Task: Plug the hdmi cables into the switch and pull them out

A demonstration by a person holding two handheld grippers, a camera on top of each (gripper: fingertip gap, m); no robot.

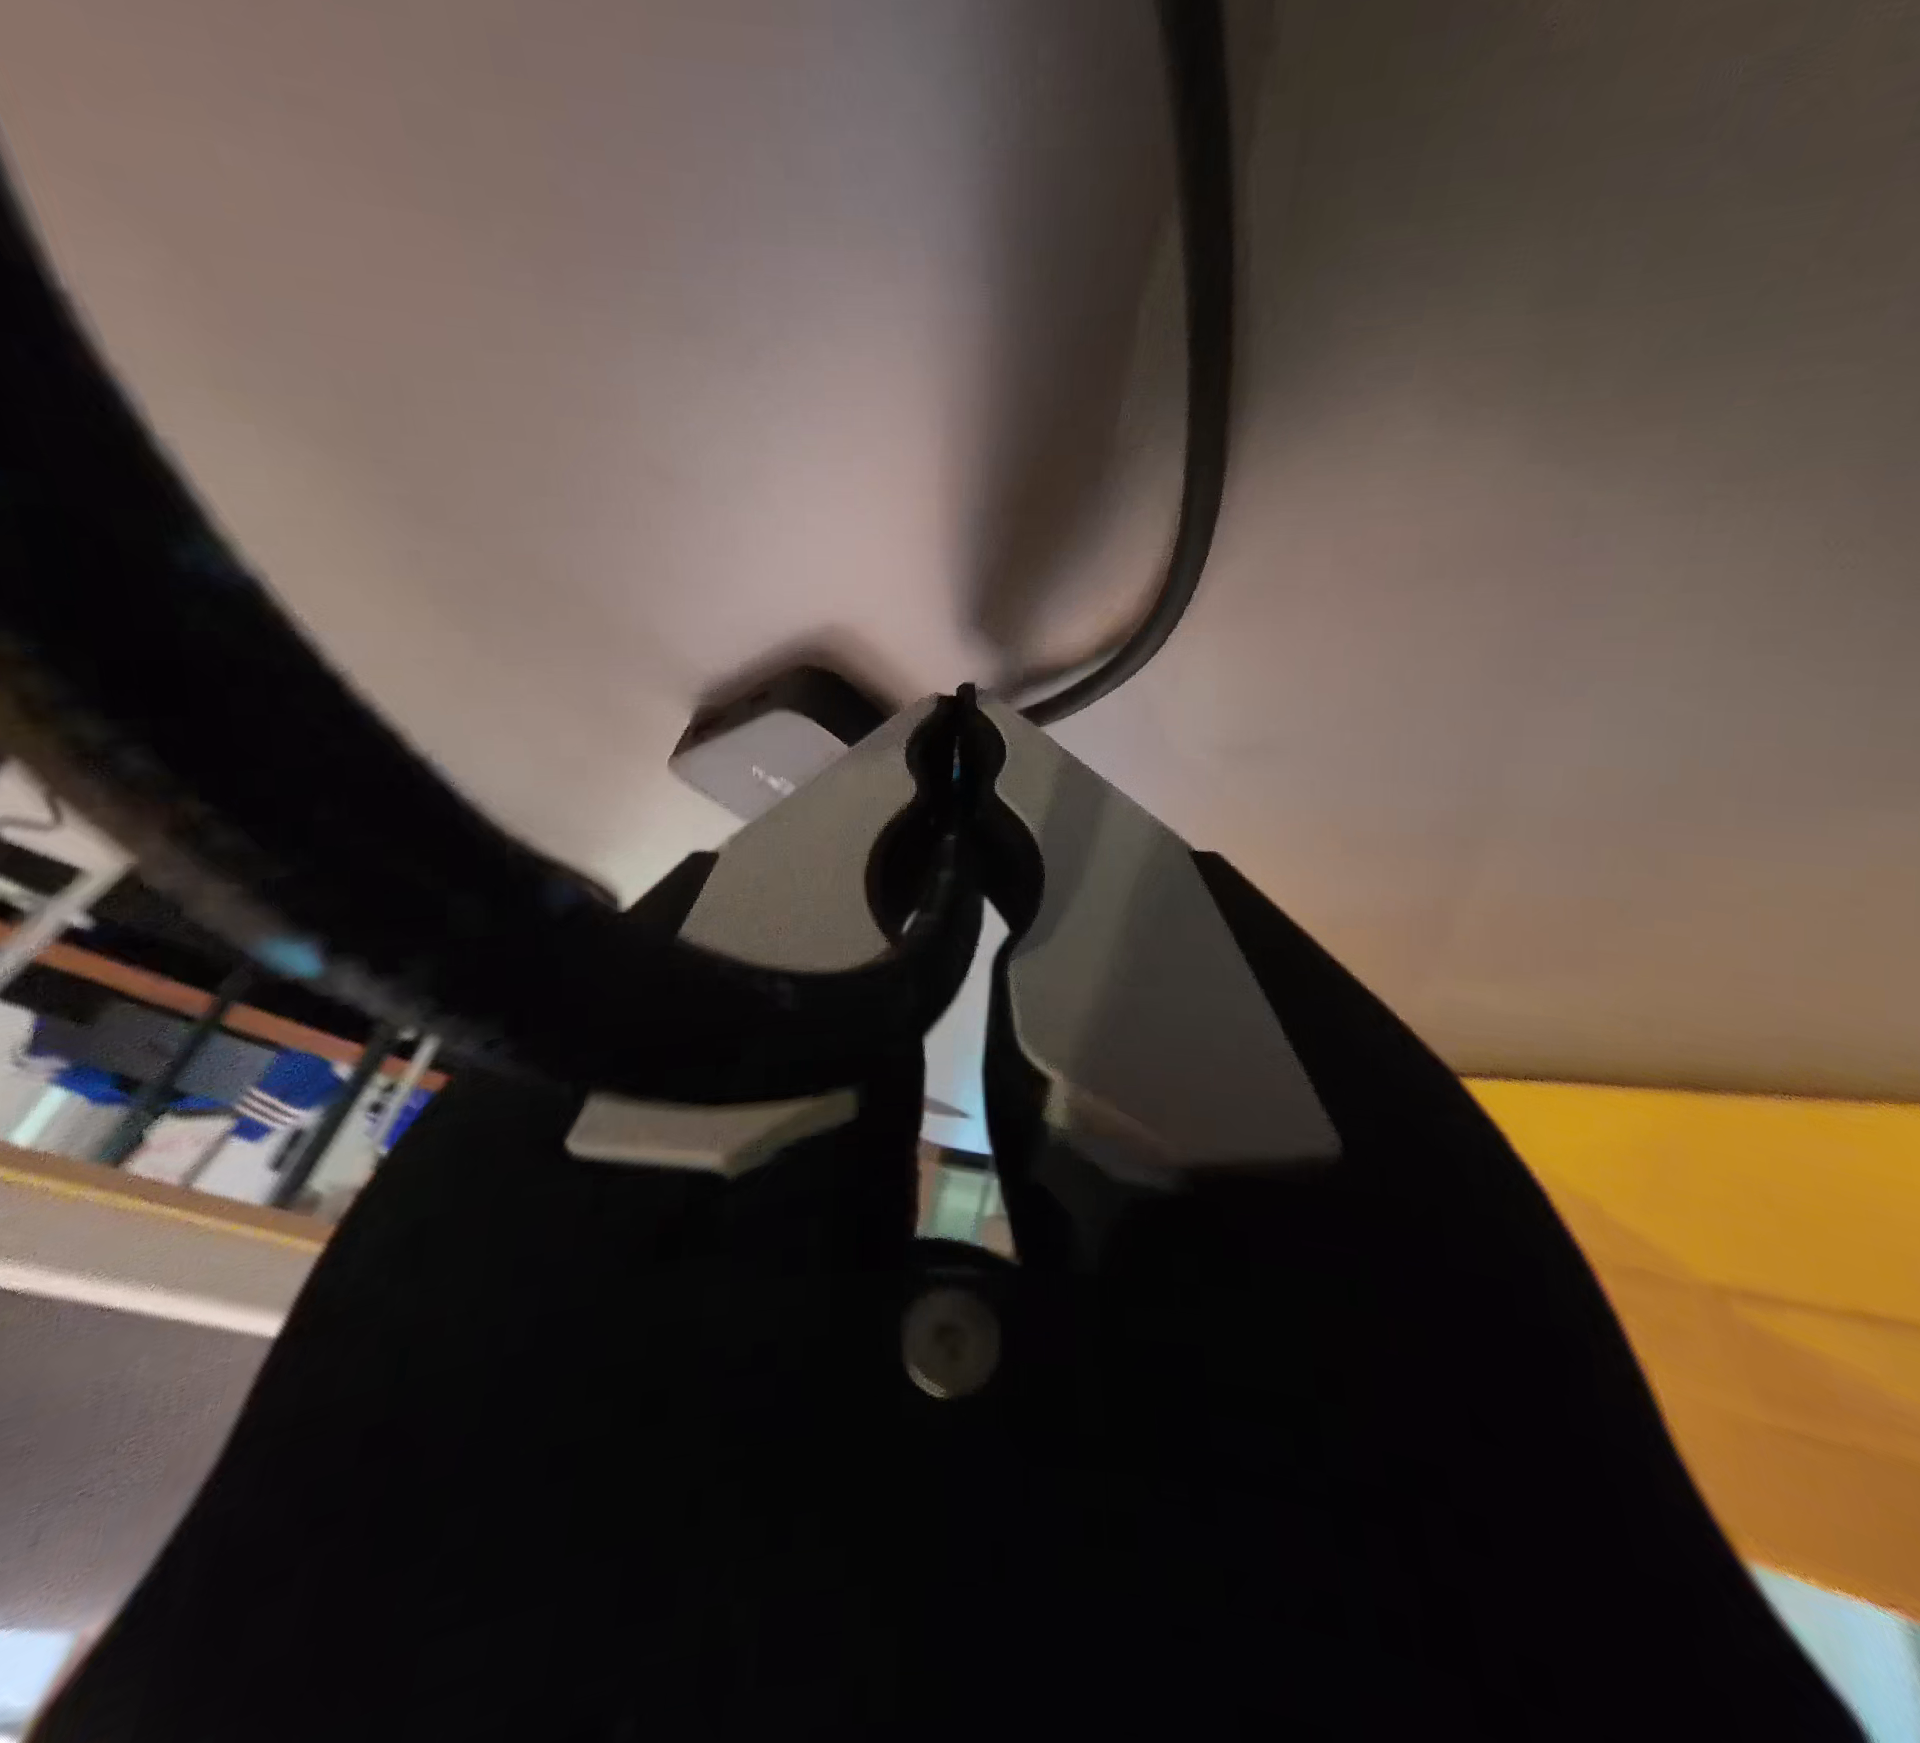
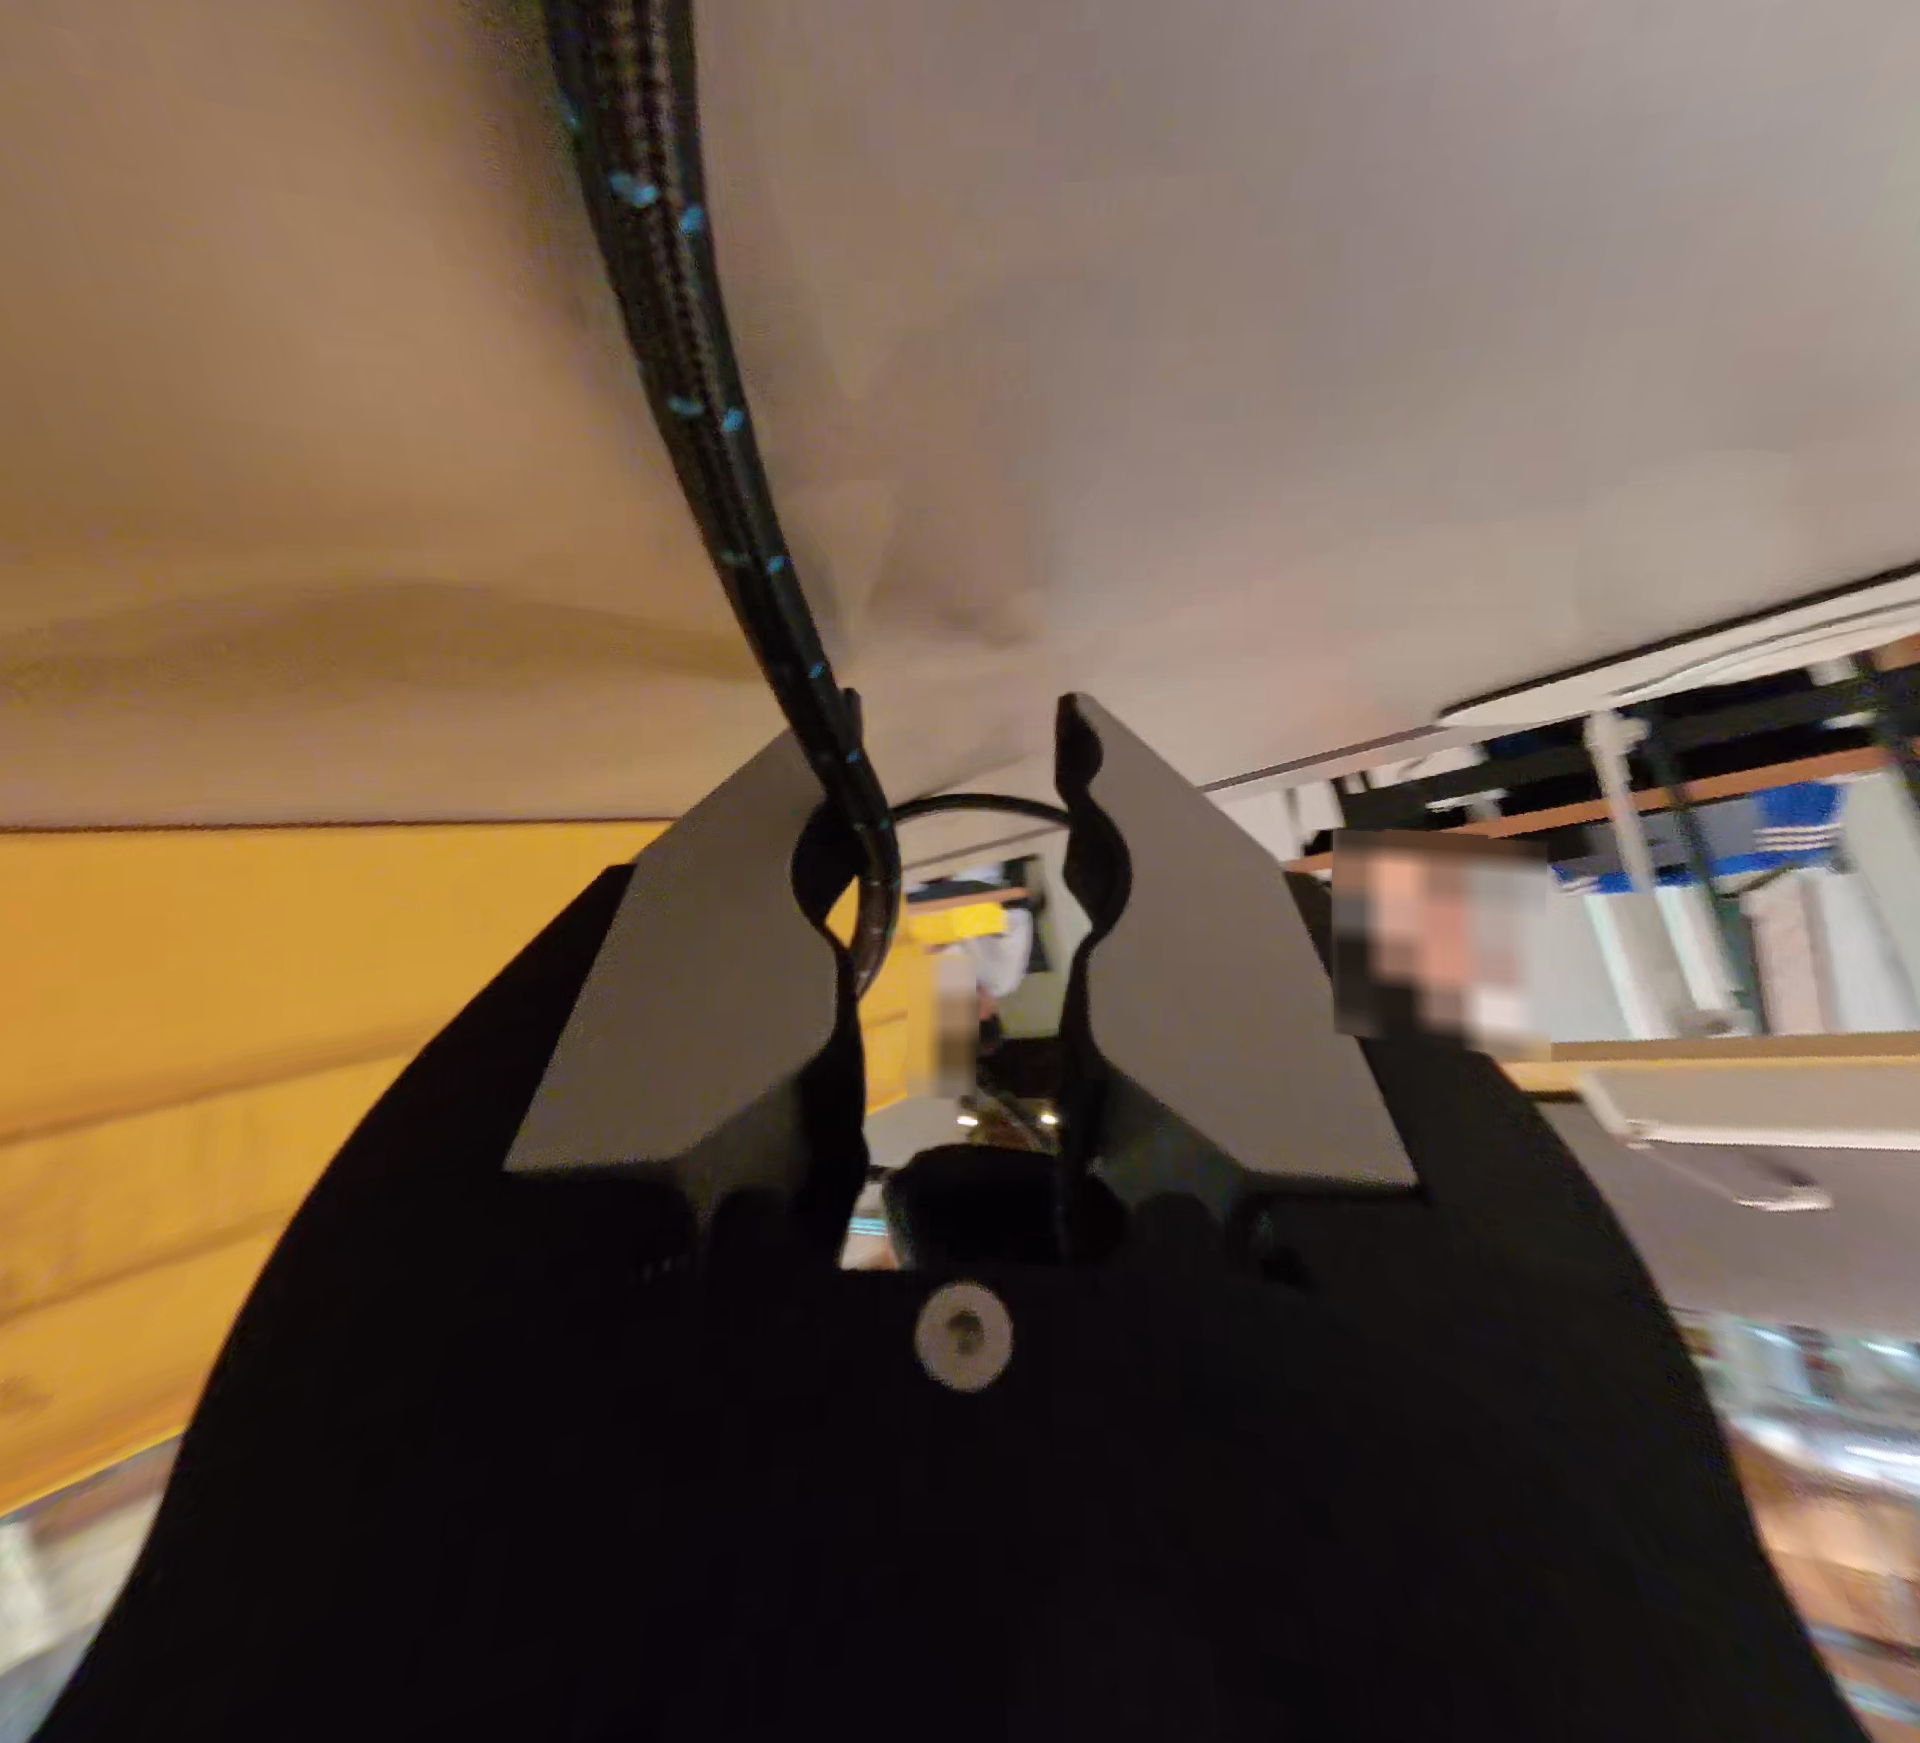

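The left gripper has its jaws pressed together on a braided cable, which threads through the round notch between them and sweeps off to the left in a thick dark arc; I'd judge the notch is used so the cable cannot slip sideways while it is steered. Just beyond the tips, touching or nearly so, sits a small dark box on the pale counter, which I take for the switch, with a thinner smooth cable curving away from it up the counter. The right gripper stands spread, holding nothing firmly: a braided cable with blue flecks merely rests in the notch of one jaw and runs away over the counter. The switch itself does not show in the right wrist view, only a thin black loop between the jaws.
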